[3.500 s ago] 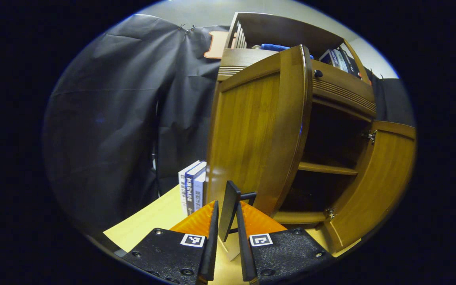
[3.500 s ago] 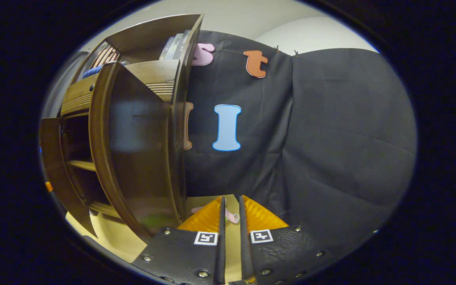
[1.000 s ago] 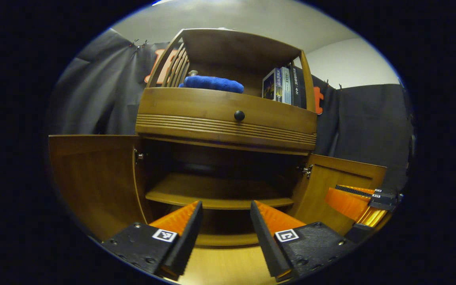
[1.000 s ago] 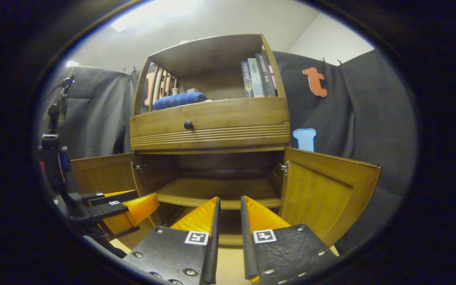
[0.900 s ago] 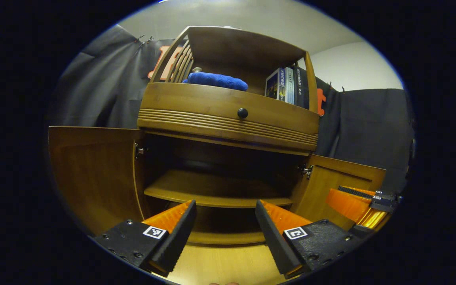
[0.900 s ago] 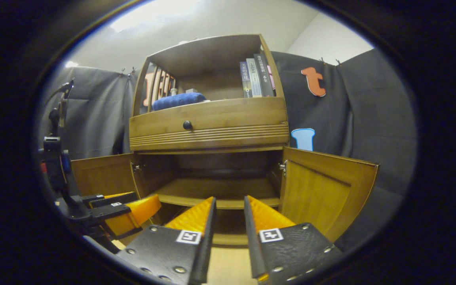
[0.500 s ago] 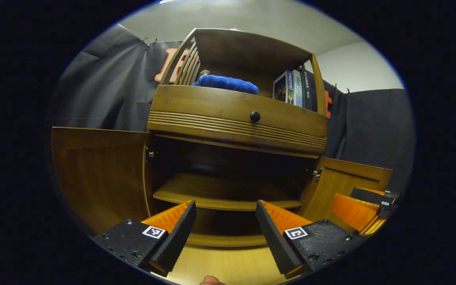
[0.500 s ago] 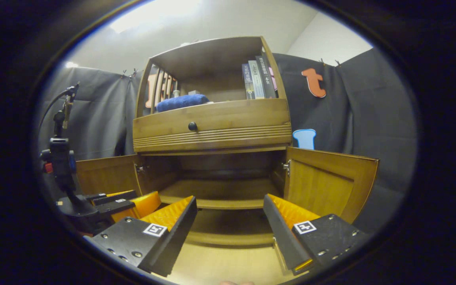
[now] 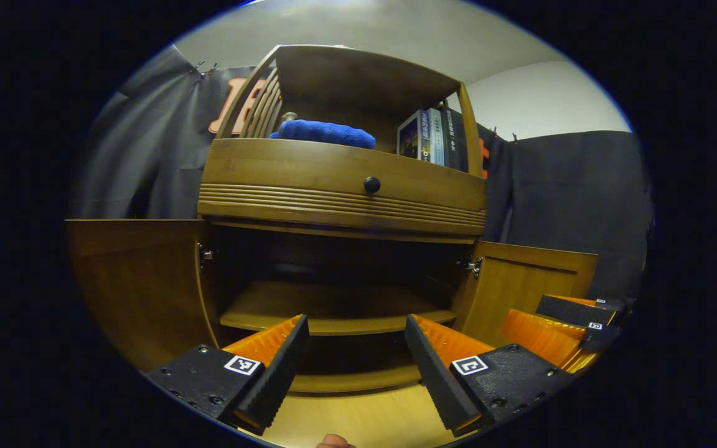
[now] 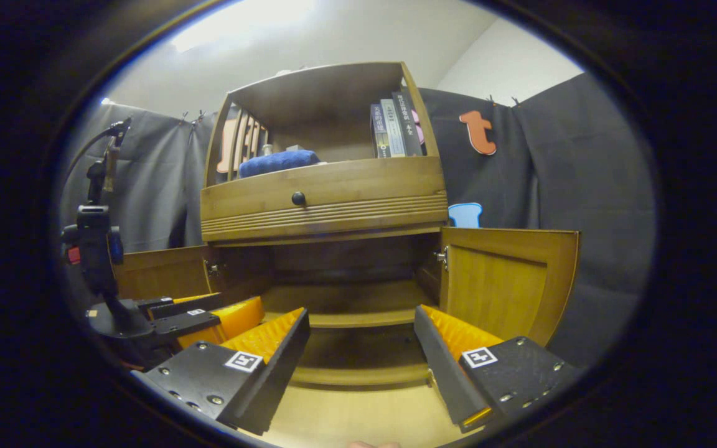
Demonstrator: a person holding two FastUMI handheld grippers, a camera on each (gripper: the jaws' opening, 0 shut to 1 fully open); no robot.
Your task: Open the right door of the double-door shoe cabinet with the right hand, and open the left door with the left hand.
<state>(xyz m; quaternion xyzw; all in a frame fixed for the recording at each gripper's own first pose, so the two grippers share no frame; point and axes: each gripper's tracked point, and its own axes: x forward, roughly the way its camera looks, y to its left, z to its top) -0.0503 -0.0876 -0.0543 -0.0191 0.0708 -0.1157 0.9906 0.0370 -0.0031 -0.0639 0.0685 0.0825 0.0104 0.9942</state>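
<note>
A: Left to right, left gripper view. Left door (image 9: 140, 286) stands swung wide, hinge (image 9: 205, 254) on its inner edge. Cabinet (image 9: 340, 186) sits dead ahead on the table (image 9: 358, 423), lower bay dark, one shelf (image 9: 327, 311) across it.

B: And the left gripper (image 9: 353, 367)?

A: Jaws spread wide, nothing between them, held in front of the bay and touching no wood. Above it, a drawer with a knob (image 9: 371, 185); on top, a blue cloth (image 9: 323, 132), then books (image 9: 430, 137) to the right.

B: Right side?

A: Right door (image 9: 523, 286) also swung out. Just in front of it the other gripper's fingers show at the edge.

B: Right gripper view, same order.

A: Far left, the left gripper (image 10: 209, 317) with its dark mount above, near the left door (image 10: 159, 270). Cabinet (image 10: 324, 199) centred, knob (image 10: 298, 198), cloth (image 10: 277, 163), books (image 10: 393, 127), shelf (image 10: 349, 308) below. Right door (image 10: 508, 280) stands open, panel face toward the camera.

B: Right gripper (image 10: 361, 361)?

A: Jaws wide apart, empty, hovering over the table (image 10: 358, 417) before the bay, clear of both doors.
</note>
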